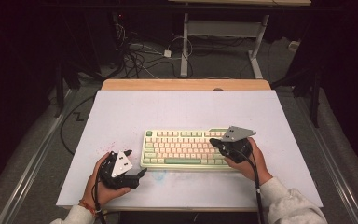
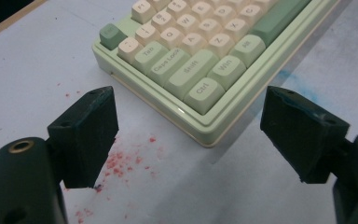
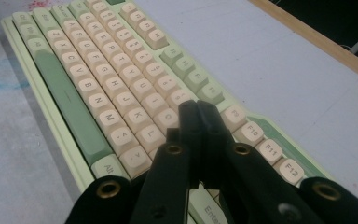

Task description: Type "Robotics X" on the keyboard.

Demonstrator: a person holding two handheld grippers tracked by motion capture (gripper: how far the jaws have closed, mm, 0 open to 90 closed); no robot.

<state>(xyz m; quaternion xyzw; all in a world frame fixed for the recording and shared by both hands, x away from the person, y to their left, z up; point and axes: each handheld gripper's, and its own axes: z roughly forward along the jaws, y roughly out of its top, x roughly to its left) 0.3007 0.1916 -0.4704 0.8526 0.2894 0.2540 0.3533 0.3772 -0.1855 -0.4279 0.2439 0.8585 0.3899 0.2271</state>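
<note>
Keyboard (image 1: 184,149) lying flat on surface (image 1: 121,112). Left tool (image 1: 137,163) just off keyboard's near-left corner, jaws apart, empty. Right tool (image 1: 213,141) pressed together over keyboard's right keys, seemingly touching.

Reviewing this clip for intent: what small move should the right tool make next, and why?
Probably a short dip to press a key. The right tool is shut, its tip hovering over the right-hand cream keys of the pale green keyboard, near the P and O keys as far as the right gripper view tells. The left tool is open beside the keyboard's Ctrl corner, holding nothing.
</note>
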